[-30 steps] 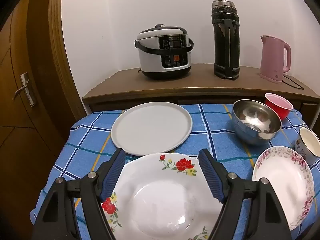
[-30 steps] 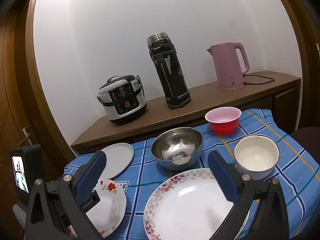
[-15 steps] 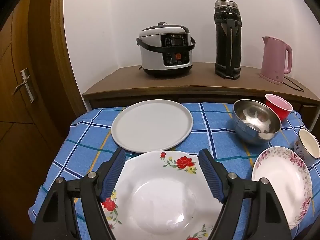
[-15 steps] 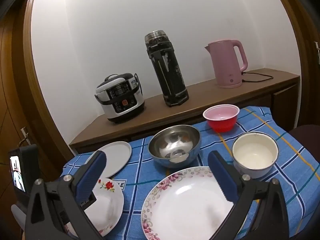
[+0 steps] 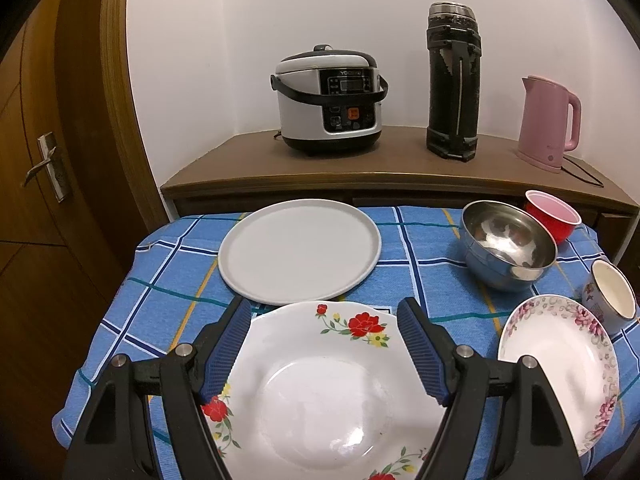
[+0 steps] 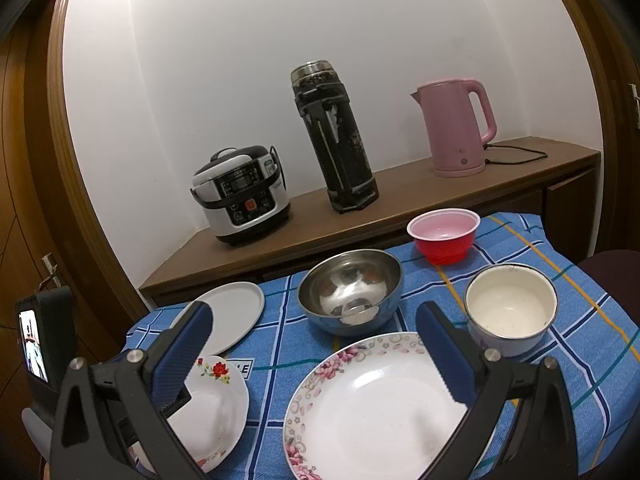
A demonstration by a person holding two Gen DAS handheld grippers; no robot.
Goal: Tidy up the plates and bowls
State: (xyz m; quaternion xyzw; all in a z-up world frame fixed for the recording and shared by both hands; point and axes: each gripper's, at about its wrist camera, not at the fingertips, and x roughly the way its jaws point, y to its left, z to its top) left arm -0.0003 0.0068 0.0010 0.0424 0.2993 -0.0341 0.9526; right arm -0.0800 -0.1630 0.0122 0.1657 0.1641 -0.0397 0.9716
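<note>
Blue-checked tablecloth [image 5: 420, 248] carries three plates and three bowls, all separate, none stacked. Left gripper [image 5: 324, 322] and right gripper [image 6: 314, 326], both spread and empty, hover above the red-flowered plate [image 5: 320, 380] and pink-flowered plate [image 6: 376, 404] at the near edge; sorting seems unstarted.

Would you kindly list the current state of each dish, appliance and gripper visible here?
Left gripper: open, over the red-flowered white plate.
Right gripper: open, over the pink-flowered white plate.
Plain white round plate: flat, empty.
Stainless steel bowl: upright, empty.
Red plastic bowl: upright, empty.
White enamel cup: upright, empty.
Silver rice cooker: lid closed.
Pink electric kettle: lid closed.
Black thermos flask: upright.
</note>
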